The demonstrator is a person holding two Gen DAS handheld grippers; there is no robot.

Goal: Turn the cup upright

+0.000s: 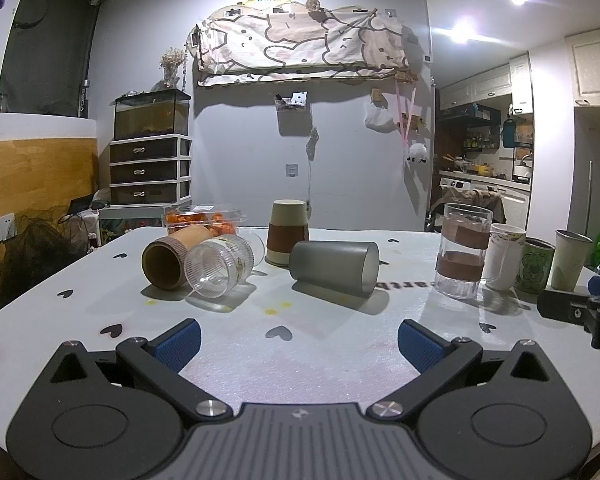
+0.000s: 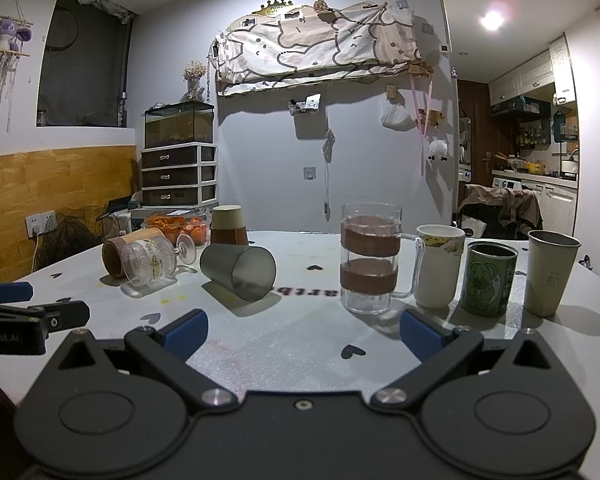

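A frosted grey cup point(image 1: 334, 266) lies on its side mid-table; it also shows in the right wrist view point(image 2: 238, 266). A ribbed clear glass point(image 1: 220, 266) point(image 2: 152, 264) and a brown cylinder cup point(image 1: 172, 258) point(image 2: 118, 254) lie on their sides to its left. A beige-and-brown cup point(image 1: 287, 232) point(image 2: 228, 226) stands upside down behind. My left gripper point(image 1: 298, 344) is open and empty, short of the grey cup. My right gripper point(image 2: 304, 338) is open and empty, in front of the upright glass mug point(image 2: 370, 258).
Upright at the right stand the glass mug point(image 1: 462, 250), a white cup point(image 2: 438, 266), a green printed cup point(image 2: 488, 278) and a metal tumbler point(image 2: 550, 272). A clear box of orange food point(image 1: 202, 218) sits at the back left. The white table point(image 1: 300, 360) has heart marks.
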